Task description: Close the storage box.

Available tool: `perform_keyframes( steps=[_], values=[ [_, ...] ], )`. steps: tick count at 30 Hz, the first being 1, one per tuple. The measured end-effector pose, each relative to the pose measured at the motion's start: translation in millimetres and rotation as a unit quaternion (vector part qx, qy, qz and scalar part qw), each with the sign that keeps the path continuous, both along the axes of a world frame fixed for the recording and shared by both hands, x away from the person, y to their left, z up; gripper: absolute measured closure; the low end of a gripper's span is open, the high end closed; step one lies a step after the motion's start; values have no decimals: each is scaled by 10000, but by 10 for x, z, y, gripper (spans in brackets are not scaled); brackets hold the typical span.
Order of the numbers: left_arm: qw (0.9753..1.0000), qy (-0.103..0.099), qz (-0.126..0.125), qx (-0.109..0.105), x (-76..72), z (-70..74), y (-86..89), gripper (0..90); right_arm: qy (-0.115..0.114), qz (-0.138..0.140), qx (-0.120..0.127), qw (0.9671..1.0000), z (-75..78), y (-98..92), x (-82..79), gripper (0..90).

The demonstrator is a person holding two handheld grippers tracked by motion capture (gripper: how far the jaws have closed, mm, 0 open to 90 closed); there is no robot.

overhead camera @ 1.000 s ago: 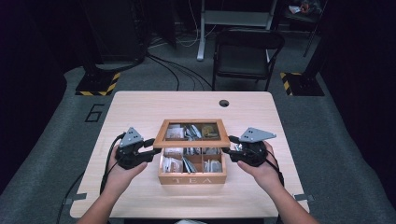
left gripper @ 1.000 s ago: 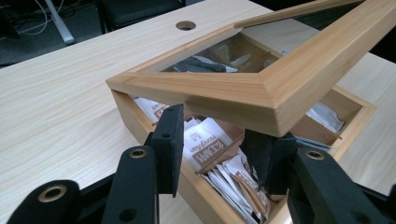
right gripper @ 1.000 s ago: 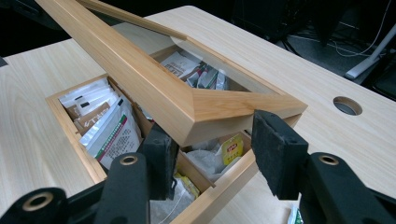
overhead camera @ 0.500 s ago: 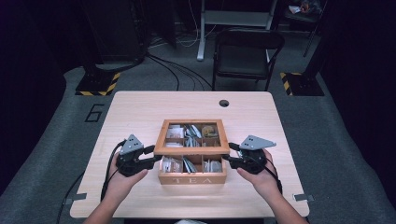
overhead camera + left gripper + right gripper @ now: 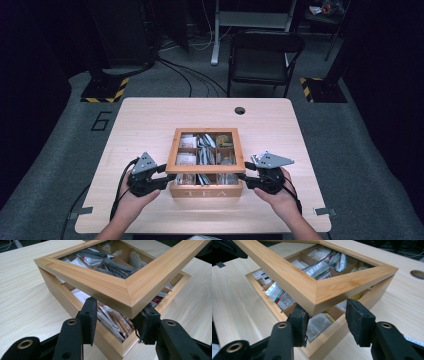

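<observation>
A wooden tea box (image 5: pixel 206 191) marked TEA stands near the table's front edge, with several tea bags (image 5: pixel 202 150) in its compartments. Its windowed lid (image 5: pixel 172 150) is tilted up at the front. My left gripper (image 5: pixel 162 176) is at the front left corner. In the left gripper view my left gripper (image 5: pixel 118 312) is open, its black fingertips (image 5: pixel 90 311) under the lid's corner (image 5: pixel 130 297). My right gripper (image 5: pixel 246 178) is at the front right corner. In the right gripper view my right gripper (image 5: pixel 325 312) is open too, straddling the lid's corner (image 5: pixel 317 293) from below. Tea bags (image 5: pixel 282 296) show under the raised frame.
The light wooden table (image 5: pixel 150 120) has a round cable hole (image 5: pixel 240 110) at the back. A black chair (image 5: pixel 265 55) stands beyond the far edge, with cables on the floor behind. A hand holds each gripper from the near side.
Both grippers have slid toward the person along the box's sides, from the middle to the front corners. The lid's front edge now sits lifted off the box.
</observation>
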State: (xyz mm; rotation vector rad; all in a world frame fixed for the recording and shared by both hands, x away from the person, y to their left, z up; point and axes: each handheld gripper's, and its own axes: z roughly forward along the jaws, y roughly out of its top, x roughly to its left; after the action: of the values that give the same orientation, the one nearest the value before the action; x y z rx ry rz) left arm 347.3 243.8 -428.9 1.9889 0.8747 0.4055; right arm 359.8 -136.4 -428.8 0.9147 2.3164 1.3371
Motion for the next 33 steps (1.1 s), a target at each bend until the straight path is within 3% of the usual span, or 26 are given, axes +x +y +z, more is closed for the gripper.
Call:
perform_keyframes(
  steps=[13,24,33],
  values=[
    [10000,61,-54,59,-61,-94,-5,559,115,35,33,9999,-93,7,-58,528],
    [9997,156,-106,177,-138,-222,5,546,183,87,-240,9995,-226,29,-129,528],
    [9996,209,-77,160,-161,-266,2,529,240,125,-247,9993,-289,32,-131,529]
  ],
)
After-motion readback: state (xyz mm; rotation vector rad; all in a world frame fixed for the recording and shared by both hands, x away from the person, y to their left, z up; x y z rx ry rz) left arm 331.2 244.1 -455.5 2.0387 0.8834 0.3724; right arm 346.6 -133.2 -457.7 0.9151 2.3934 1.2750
